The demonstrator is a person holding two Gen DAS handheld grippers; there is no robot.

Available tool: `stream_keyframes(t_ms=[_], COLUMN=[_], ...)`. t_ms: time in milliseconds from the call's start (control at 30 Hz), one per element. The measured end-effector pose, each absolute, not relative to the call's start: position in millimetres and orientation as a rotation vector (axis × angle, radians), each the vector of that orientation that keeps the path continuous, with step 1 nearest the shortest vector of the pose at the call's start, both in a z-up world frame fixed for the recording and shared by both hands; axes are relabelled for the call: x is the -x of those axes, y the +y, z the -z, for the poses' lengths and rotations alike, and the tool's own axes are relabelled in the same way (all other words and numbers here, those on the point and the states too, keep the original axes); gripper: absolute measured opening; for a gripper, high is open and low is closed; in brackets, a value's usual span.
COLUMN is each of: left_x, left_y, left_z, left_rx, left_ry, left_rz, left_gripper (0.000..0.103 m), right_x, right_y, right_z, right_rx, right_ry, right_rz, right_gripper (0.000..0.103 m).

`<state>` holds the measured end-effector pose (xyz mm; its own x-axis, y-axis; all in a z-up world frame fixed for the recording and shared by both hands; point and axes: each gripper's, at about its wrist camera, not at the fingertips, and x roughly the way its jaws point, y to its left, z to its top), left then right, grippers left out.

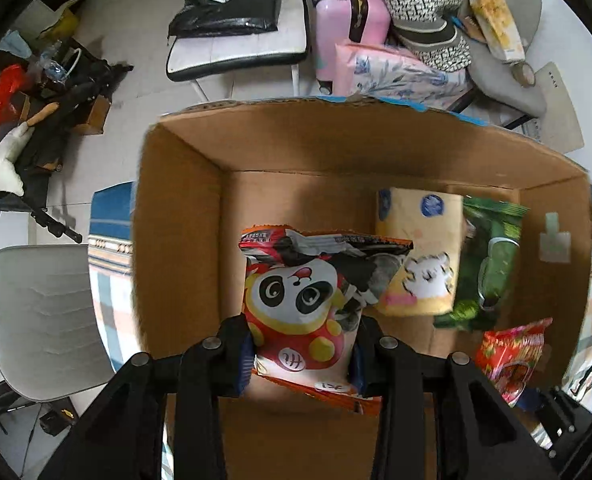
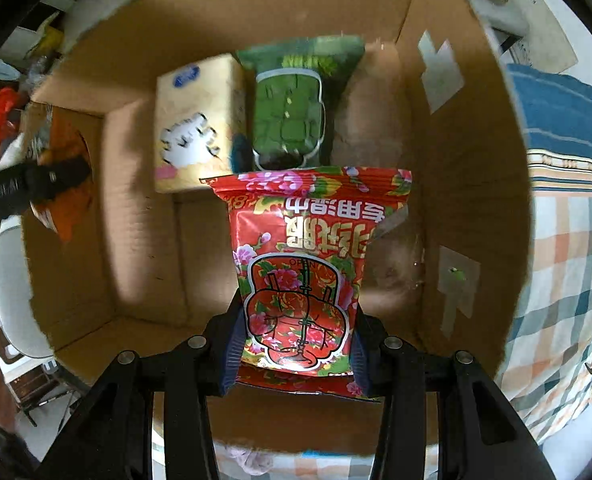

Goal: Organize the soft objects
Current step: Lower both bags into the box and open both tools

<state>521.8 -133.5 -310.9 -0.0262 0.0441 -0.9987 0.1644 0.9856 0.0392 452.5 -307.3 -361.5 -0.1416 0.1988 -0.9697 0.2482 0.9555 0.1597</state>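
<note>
Biggest risk: both packs go down at once and crowd each other, since the left gripper (image 1: 302,354) holds the panda snack bag (image 1: 296,312) only by its lower end, so the puffy bag could slip or land askew on the yellow tissue pack (image 1: 420,248) w/ the green pack (image 1: 490,264) beside it at the far wall of the cardboard box (image 1: 176,240). Right gripper (image 2: 296,344) is clamped on the red floral pack (image 2: 300,264), also by its near end. Both point down into the box, left one nr the left wall, right one towards the right wall. Box seems to sit on a checked bed cover (image 2: 568,240).
</note>
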Motion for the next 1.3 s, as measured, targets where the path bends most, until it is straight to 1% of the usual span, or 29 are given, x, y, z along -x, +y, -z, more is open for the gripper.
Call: stream_keyframes(t_ms=[267, 400, 533, 600, 700, 867, 933, 967, 1100, 1300], left_x=[-538.7, -546.2, -551.6, -554.9, -556.3, -555.5, -554.0, -550.8, -535.2, -491.2], left_y=[-139.6, -142.6, -144.5, -144.8, -144.0, -140.4, -139.3, -137.7, -131.3, -118.0], left_z=[341.4, 348.9, 351.7, 351.5, 348.0, 336.8, 330.9, 325.2, 302.7, 266.6], left_rx=[-0.18, -0.186, -0.212, -0.199, -0.192, -0.161, -0.156, -0.147, -0.116, -0.106], left_ry=[1.658, 1.664, 1.673, 1.675, 1.666, 1.655, 1.644, 1.636, 1.594, 1.528], left_rz=[0.109, 0.122, 0.098, 0.089, 0.094, 0.101, 0.103, 0.109, 0.126, 0.165], left_gripper=[0.034, 0.037, 0.037, 0.037, 0.038, 0.039, 0.04, 0.04, 0.043, 0.047], right_x=[-451.2, -450.9, -452.6, -451.6, -458.4, -458.3, -457.8, -457.1, -453.0, -439.2], right_y=[-296.9, -293.8, -291.5, -292.0, -288.1, -285.3, -283.5, -282.7, -278.0, -279.1], right_z=[388.7, 397.3, 401.4, 399.0, 395.5, 380.2, 371.2, 366.0, 346.0, 312.3], right_rx=[-0.292, -0.281, -0.267, -0.272, -0.27, -0.269, -0.265, -0.264, -0.259, -0.252], right_ry=[1.807, 1.822, 1.837, 1.831, 1.815, 1.783, 1.763, 1.752, 1.719, 1.668], right_rz=[0.02, 0.016, 0.016, 0.02, 0.03, 0.033, 0.037, 0.038, 0.037, 0.032], right_gripper=[0.047, 0.047, 0.048, 0.051, 0.057, 0.06, 0.066, 0.067, 0.068, 0.068])
